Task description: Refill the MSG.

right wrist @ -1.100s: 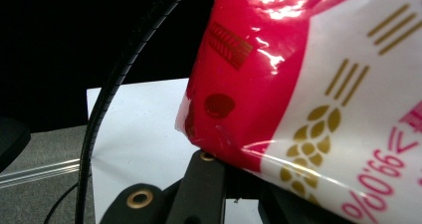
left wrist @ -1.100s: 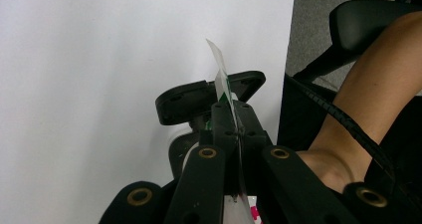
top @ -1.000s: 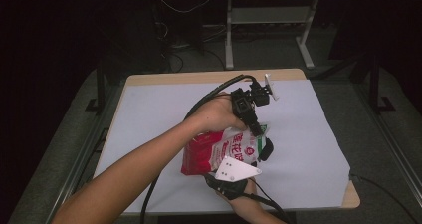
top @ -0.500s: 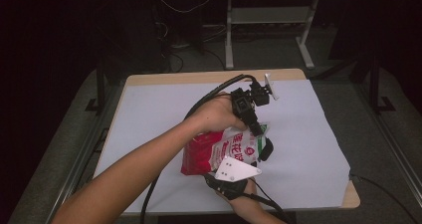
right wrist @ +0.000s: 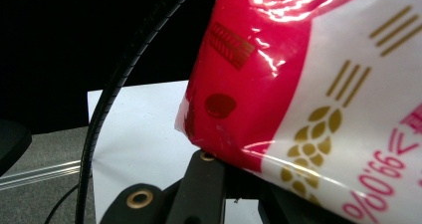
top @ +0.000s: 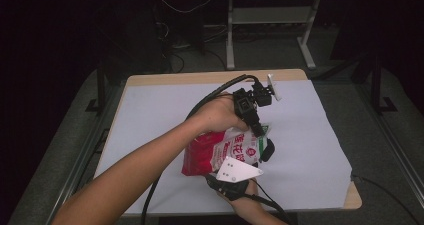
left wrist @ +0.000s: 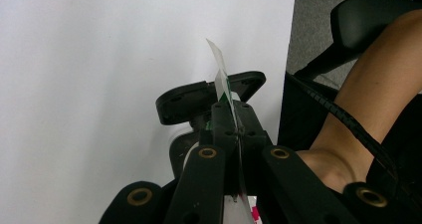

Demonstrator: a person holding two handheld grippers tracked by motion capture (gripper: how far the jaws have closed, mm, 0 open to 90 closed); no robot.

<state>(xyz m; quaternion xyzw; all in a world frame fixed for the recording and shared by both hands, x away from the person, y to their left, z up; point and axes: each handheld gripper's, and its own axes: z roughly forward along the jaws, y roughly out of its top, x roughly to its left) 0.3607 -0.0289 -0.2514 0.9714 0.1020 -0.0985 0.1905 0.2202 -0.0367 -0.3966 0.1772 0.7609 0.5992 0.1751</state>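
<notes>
Meanwhile, held clear of a white-covered table (top: 150, 115): a red-and-white plastic bag (top: 220, 152), clamped at both ends by two hand-held grippers.

Seen from the high view over the middle of the table toward its near edge, with the left gripper (top: 257, 130) pinching the bag's far top edge, jaws closed tight on the thin film, which stands edge-on between them in the left gripper view (left wrist: 226, 92). Gripped from the near side by the right gripper (top: 227, 182), jaws likewise clenched on the bag's lower red edge (right wrist: 224, 154), glossy wrapper with gold wheat-ear print looming above them. Visible too: black ribbed cable (right wrist: 124, 74) curving past the bag, and a bare forearm (top: 145, 170) reaching in from the bottom left.
</notes>
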